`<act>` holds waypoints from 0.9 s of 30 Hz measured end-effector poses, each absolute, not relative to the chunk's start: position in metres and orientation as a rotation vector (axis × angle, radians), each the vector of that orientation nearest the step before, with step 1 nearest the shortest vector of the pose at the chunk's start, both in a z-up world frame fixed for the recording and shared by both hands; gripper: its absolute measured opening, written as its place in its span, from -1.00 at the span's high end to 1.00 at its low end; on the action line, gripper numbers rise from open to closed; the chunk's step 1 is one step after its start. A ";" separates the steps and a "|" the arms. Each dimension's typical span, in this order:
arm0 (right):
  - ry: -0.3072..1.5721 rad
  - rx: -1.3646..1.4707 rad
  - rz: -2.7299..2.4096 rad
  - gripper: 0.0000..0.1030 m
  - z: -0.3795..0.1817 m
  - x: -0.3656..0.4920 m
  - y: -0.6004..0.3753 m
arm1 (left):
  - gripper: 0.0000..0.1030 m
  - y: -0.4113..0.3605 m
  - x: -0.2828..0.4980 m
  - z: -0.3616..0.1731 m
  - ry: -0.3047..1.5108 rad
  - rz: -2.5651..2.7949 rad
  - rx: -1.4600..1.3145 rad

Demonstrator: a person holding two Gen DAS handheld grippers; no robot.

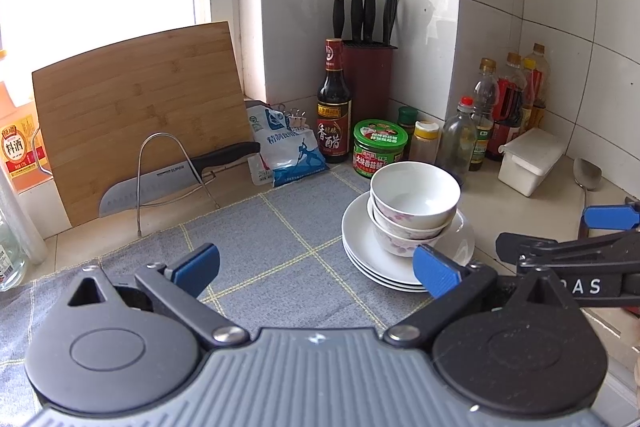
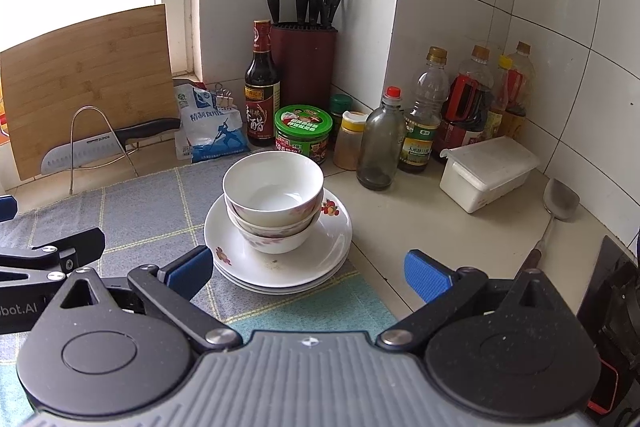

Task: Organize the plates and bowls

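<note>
Tiled kitchen surface: both grippers, left and right, jaws apart and empty, should probably leave the nested bowls centred on the stacked plates.

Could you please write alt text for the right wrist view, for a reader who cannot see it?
Nested white bowls sit on a stack of white plates at the edge of a grey checked mat, just ahead of the open, empty right gripper. Behind stand a knife block, sauce bottles and a green-lidded jar against white tiles; the left gripper shows at left.
</note>
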State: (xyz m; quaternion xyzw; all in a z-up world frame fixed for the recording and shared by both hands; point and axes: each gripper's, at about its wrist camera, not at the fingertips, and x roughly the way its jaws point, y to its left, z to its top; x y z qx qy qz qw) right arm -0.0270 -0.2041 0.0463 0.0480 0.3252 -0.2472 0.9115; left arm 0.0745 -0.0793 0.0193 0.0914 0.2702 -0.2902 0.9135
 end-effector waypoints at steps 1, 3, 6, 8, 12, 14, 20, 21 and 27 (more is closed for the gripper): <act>0.670 0.098 -0.509 -1.00 0.046 -0.028 -0.205 | -0.99 -0.080 0.074 0.020 0.555 -0.597 0.189; 0.669 0.097 -0.511 -1.00 0.047 -0.028 -0.205 | -0.99 -0.080 0.074 0.020 0.553 -0.597 0.191; 0.668 0.092 -0.512 -1.00 0.047 -0.029 -0.205 | -0.99 -0.080 0.073 0.021 0.554 -0.594 0.192; 0.668 0.093 -0.510 -1.00 0.047 -0.029 -0.205 | -0.99 -0.081 0.072 0.021 0.554 -0.591 0.194; 0.668 0.091 -0.506 -1.00 0.048 -0.030 -0.205 | -0.99 -0.080 0.072 0.021 0.556 -0.588 0.193; 0.668 0.088 -0.506 -1.00 0.049 -0.030 -0.205 | -0.99 -0.080 0.072 0.022 0.555 -0.585 0.192; 0.668 0.088 -0.506 -1.00 0.049 -0.030 -0.205 | -0.99 -0.080 0.072 0.022 0.555 -0.586 0.191; 0.668 0.088 -0.507 -1.00 0.049 -0.030 -0.205 | -0.99 -0.080 0.072 0.022 0.555 -0.587 0.191; 0.668 0.088 -0.508 -1.00 0.049 -0.030 -0.205 | -0.99 -0.079 0.072 0.022 0.554 -0.586 0.193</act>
